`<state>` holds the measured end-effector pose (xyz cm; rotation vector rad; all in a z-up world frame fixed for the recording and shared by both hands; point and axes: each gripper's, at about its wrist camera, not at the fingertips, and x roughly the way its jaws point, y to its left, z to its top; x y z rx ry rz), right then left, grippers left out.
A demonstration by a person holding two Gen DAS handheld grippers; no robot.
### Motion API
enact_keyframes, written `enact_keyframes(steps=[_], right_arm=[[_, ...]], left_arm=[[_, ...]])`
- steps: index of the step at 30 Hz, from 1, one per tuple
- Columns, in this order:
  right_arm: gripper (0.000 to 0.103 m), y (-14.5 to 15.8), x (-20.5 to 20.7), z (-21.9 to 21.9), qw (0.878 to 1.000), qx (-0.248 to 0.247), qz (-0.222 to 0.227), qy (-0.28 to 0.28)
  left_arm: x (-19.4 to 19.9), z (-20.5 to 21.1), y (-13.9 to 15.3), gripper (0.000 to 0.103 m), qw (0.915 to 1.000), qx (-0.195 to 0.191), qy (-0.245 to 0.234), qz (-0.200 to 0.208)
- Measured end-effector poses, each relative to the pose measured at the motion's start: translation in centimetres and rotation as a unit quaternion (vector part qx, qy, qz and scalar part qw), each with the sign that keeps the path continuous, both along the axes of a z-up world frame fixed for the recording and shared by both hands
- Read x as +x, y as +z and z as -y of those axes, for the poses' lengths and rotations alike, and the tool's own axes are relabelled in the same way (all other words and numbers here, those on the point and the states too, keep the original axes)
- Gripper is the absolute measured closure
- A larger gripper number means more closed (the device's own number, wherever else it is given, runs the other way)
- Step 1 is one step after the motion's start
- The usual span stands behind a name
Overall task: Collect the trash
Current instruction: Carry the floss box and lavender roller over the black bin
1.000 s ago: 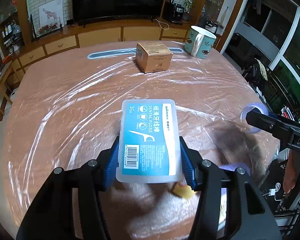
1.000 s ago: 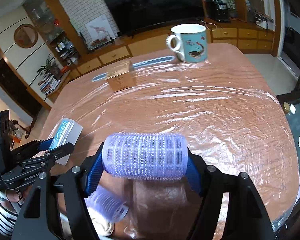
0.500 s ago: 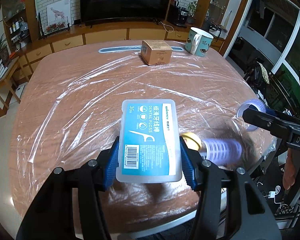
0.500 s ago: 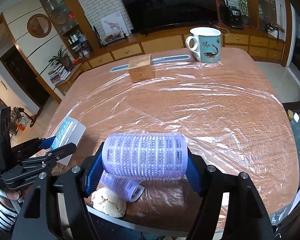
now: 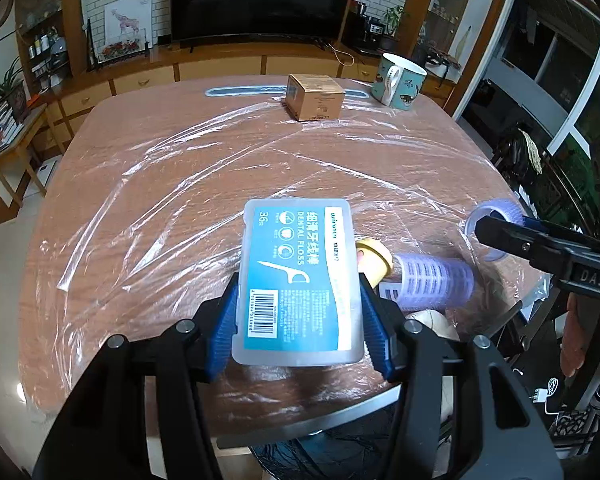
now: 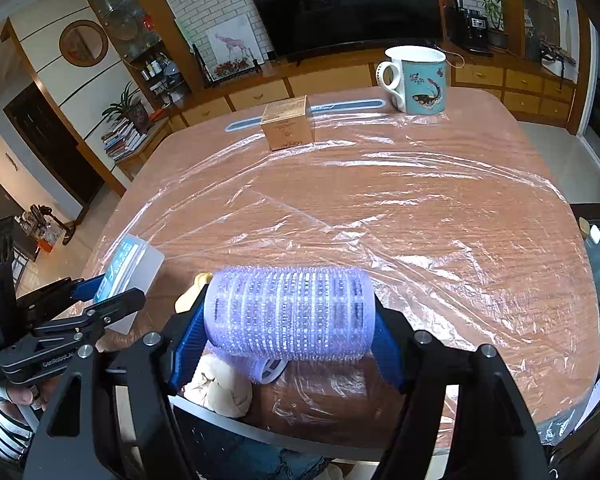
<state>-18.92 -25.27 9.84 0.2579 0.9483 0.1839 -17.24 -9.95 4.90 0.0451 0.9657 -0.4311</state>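
Observation:
My left gripper [image 5: 298, 308] is shut on a clear dental floss box [image 5: 298, 272] with a blue label, held above the table's near edge. My right gripper [image 6: 290, 336] is shut on a purple hair roller [image 6: 288, 308], gripped end to end. On the table beneath them lie a second purple roller [image 5: 432, 280], a yellow-capped item [image 5: 374, 260] and a crumpled beige ball [image 6: 220, 388]. The right wrist view shows the left gripper [image 6: 100, 300] at lower left with the floss box [image 6: 132, 264]. The left wrist view shows the right gripper [image 5: 540, 248] at right.
The wooden table [image 5: 180, 200] is covered in wrinkled clear film. At its far side stand a small cardboard box [image 5: 316, 96], a teal mug [image 5: 400, 80] and a flat blue strip [image 5: 244, 90]. Something dark and netted [image 5: 320, 456] sits below the near edge.
Both grippers have drawn back toward the table's near edge, still holding their items. The second roller, the yellow-capped item and the crumpled ball have come into clearer view.

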Motion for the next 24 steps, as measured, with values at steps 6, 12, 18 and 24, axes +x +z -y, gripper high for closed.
enact_keyframes(steps=[6, 12, 18, 24], right_arm=[[0.034, 0.2, -0.4, -0.2, 1.0, 0.002, -0.001, 0.006], [0.034, 0.7, -1.2, -0.5, 1.0, 0.022, 0.001, 0.008], [0.034, 1.5, -2.4, -1.3, 0.999, 0.029, 0.01, 0.018], [0.034, 2.4, -3.9, -1.9, 0.999, 0.033, 0.015, 0.033]], left_arm=[[-1.3, -0.8, 0.4, 0.048, 1.0, 0.004, 0.005, 0.007], [-2.1, -1.3, 0.7, 0.048, 1.0, 0.0, 0.006, 0.005], [-3.0, -1.5, 1.2, 0.048, 0.9999, -0.001, 0.004, 0.013], [-3.8, -1.6, 1.6, 0.048, 0.9998, -0.008, -0.001, 0.016]])
